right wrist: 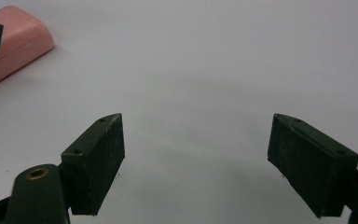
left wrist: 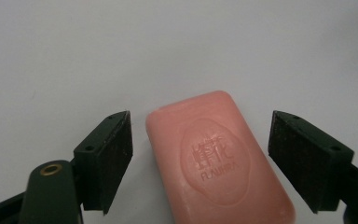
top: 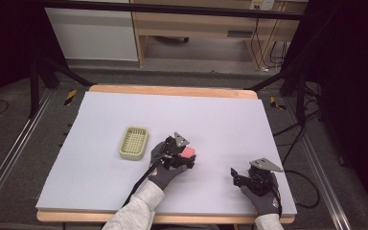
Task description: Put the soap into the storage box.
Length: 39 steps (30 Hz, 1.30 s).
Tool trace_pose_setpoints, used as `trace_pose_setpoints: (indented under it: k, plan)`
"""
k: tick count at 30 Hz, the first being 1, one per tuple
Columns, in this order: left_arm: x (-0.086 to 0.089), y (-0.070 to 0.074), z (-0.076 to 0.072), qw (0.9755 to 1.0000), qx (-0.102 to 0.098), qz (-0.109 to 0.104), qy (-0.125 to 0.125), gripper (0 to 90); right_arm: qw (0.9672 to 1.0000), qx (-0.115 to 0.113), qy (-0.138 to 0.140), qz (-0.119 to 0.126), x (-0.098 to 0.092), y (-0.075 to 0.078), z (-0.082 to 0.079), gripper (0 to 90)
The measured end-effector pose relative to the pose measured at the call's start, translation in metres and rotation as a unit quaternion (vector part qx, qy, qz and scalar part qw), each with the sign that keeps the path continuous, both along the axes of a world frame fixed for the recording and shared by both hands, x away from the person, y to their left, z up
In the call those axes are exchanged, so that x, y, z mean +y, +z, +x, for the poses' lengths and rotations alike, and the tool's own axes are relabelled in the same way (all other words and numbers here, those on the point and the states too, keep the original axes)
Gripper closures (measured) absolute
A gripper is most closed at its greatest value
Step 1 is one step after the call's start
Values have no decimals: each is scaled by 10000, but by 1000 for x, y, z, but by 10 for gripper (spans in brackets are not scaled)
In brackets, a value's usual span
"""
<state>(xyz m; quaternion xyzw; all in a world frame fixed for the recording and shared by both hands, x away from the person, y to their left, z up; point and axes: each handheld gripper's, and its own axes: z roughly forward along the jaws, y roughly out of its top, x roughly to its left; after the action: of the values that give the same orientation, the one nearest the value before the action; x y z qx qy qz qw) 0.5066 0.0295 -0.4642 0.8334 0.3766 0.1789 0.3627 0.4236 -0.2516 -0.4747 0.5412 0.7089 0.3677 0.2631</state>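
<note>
My left gripper (left wrist: 200,158) is hovering with its jaws wide on either side of the pink soap (left wrist: 216,156), not touching it; the soap is lying flat on the table (top: 220,120), near the tray (top: 134,143); my right gripper (right wrist: 196,163) is resting apart, jaws wide, holding nothing

Wooden shelving (top: 206,24) behind the table, dark curtains (top: 354,72) beside.

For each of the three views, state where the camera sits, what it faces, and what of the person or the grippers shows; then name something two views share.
High view: above the person's side, looking forward and down on the table; both forearms, left gripper, right gripper, basket.
Left gripper view: rides the left gripper, its open jaws straddling the pink soap.
Right gripper view: rides the right gripper, open jaws over bare mat.
Shared: the soap.
</note>
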Motion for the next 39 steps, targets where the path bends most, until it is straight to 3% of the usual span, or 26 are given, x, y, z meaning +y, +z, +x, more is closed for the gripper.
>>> trace_pose_setpoints:
  k: [18, 25, 34, 39]
  plan:
    - [-7, -12, 3, 9996, 233, 116, 58, 214, 10000, 21, 14, -4, 0, 0, 0, 195]
    - [-9, -16, 2, 9995, 252, 178, 65, 252, 10000, 20, 25, -10, 0, -1, 1, 196]
    - [-8, -13, 1, 9992, 280, 238, 129, 363, 10000, 21, 26, -8, 0, -1, 1, 198]
    - [-8, -12, 1, 9991, 315, 230, 134, 370, 10000, 23, 31, -3, 0, -1, 1, 198]
